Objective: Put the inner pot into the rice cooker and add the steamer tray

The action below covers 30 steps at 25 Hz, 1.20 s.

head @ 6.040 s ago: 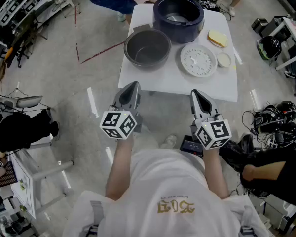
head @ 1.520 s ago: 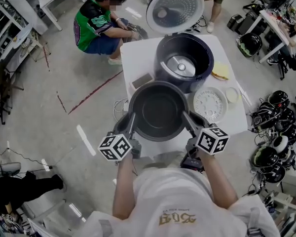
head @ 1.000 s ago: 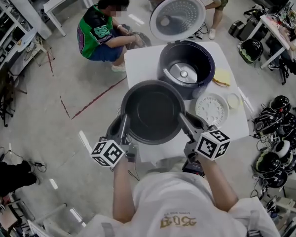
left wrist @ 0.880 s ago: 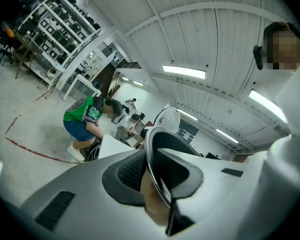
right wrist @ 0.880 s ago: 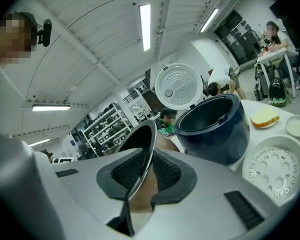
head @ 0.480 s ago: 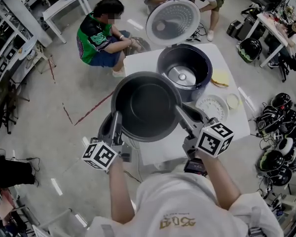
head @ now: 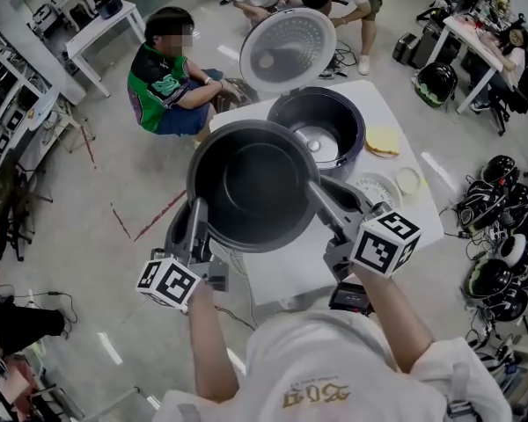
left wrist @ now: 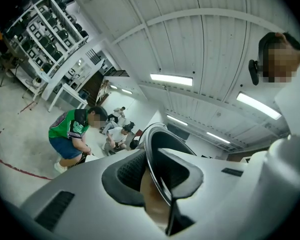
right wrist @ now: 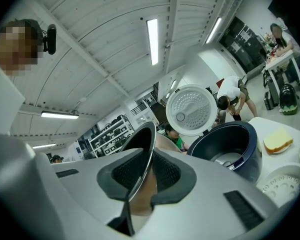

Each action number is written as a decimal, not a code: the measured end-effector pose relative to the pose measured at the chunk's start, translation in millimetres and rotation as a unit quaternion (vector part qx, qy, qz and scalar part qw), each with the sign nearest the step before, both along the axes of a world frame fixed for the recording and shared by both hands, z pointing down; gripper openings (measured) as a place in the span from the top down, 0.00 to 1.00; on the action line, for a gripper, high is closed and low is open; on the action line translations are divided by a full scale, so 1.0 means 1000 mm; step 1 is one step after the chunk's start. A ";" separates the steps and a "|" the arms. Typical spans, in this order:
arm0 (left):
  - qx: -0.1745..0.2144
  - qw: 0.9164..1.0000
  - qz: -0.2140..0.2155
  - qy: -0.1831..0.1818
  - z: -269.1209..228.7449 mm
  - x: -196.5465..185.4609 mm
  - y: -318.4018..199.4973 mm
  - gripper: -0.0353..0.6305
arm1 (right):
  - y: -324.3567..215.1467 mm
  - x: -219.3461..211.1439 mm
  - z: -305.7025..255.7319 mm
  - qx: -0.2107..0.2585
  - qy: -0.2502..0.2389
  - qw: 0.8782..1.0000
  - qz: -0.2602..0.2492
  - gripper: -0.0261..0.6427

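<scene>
Grip: left tongs point(head: 196, 214) and right tongs point(head: 321, 202) pinch opposite rims of inner pot point(head: 251, 183).
Risk: thin-rim hold; a tilt may drop it short of rice cooker point(head: 321, 126), upper centre.

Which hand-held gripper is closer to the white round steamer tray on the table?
Right. The right hand-held gripper, clamped on the dark round inner pot, is just over the steamer tray; the left hand-held gripper holds the pot's opposite rim, farther off.

Inner pot point(head: 251, 185) is over the counter's point(head: 290, 271) near-left part, with the left gripper point(head: 196, 207) at its left rim and the right gripper point(head: 315, 188) at its right rim. Rice cooker point(head: 356, 123) stands at the far edge. Steamer tray point(head: 381, 184) lies before it toward the right edge, with a small dish point(head: 409, 180) just to its right.
</scene>
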<state>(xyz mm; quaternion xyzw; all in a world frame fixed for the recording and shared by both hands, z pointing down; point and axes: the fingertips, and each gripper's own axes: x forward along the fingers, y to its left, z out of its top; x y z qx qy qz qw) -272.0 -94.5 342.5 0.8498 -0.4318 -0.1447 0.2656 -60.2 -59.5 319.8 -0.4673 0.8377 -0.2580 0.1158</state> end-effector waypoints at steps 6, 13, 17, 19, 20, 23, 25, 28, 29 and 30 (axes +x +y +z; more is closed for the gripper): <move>0.015 1.000 0.015 0.004 -0.014 0.014 -0.014 0.81 | -0.008 0.014 -0.012 0.016 -0.017 0.999 0.021 0.86; 0.022 0.999 0.036 0.010 -0.025 0.055 -0.035 0.82 | -0.020 0.054 -0.020 0.023 -0.027 0.998 0.049 0.87; 0.028 0.998 0.051 0.013 -0.029 0.073 -0.051 0.82 | -0.028 0.070 -0.022 0.027 -0.034 0.997 0.064 0.87; 0.027 0.998 0.055 0.017 -0.029 0.083 -0.056 0.82 | -0.031 0.080 -0.022 0.026 -0.037 0.996 0.071 0.87; 0.026 0.998 0.057 0.018 -0.028 0.088 -0.058 0.82 | -0.032 0.084 -0.021 0.024 -0.038 0.996 0.075 0.87; 0.025 0.997 0.066 0.018 -0.028 0.101 -0.066 0.82 | -0.035 0.097 -0.020 0.023 -0.043 0.995 0.085 0.87; 0.027 0.997 0.071 0.018 -0.029 0.112 -0.074 0.82 | -0.040 0.107 -0.020 0.023 -0.042 0.995 0.089 0.87; 0.023 0.997 0.076 0.019 -0.025 0.126 -0.083 0.82 | -0.047 0.120 -0.014 0.018 -0.046 0.994 0.095 0.87; 0.021 0.997 0.077 0.018 -0.023 0.130 -0.086 0.82 | -0.049 0.124 -0.012 0.017 -0.049 0.994 0.097 0.87; 0.019 0.997 0.079 0.018 -0.021 0.134 -0.089 0.82 | -0.052 0.128 -0.011 0.016 -0.051 0.994 0.099 0.87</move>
